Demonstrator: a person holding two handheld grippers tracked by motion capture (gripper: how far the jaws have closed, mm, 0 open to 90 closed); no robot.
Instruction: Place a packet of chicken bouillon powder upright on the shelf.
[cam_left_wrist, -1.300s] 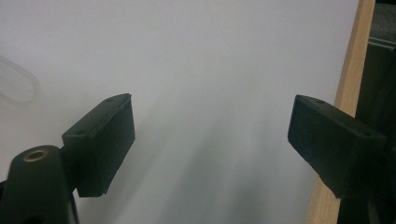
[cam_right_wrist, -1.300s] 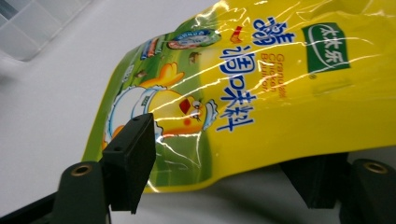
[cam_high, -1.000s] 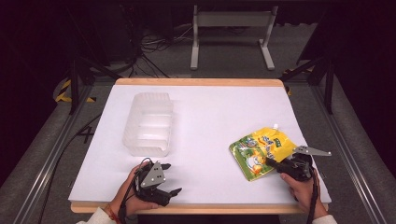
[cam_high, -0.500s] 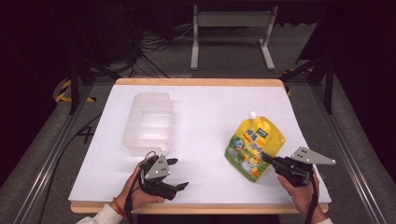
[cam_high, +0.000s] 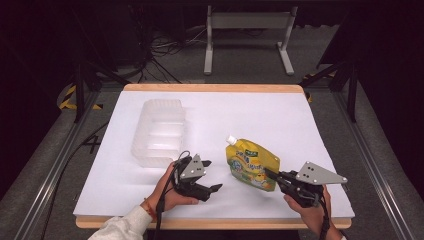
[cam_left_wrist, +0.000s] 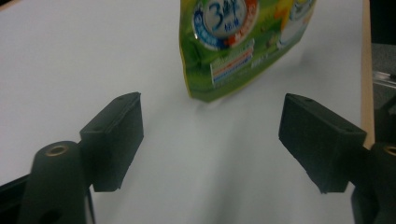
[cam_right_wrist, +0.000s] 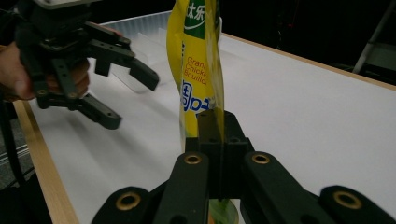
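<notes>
A yellow-green spouted pouch (cam_high: 251, 164) hangs over the white table top, its white cap toward the far left. My right gripper (cam_high: 270, 174) is shut on the pouch's edge; in the right gripper view the pouch (cam_right_wrist: 198, 70) rises edge-on from the closed jaws. My left gripper (cam_high: 214, 186) stands open near the front edge, just left of the pouch, jaws pointing at it. In the left gripper view the pouch's bottom (cam_left_wrist: 233, 51) hangs ahead of the wide-apart jaws, with nothing between them.
A clear plastic tray (cam_high: 159, 131) sits on the white table cover (cam_high: 260, 115) at the left, behind my left gripper. The wooden table edge (cam_high: 210, 223) runs along the front. Dark floor, cables and a metal stand lie beyond.
My right gripper has carried the pouch leftward toward the table's middle and raised it more upright. My left gripper has shifted right, toward the pouch, staying open.
</notes>
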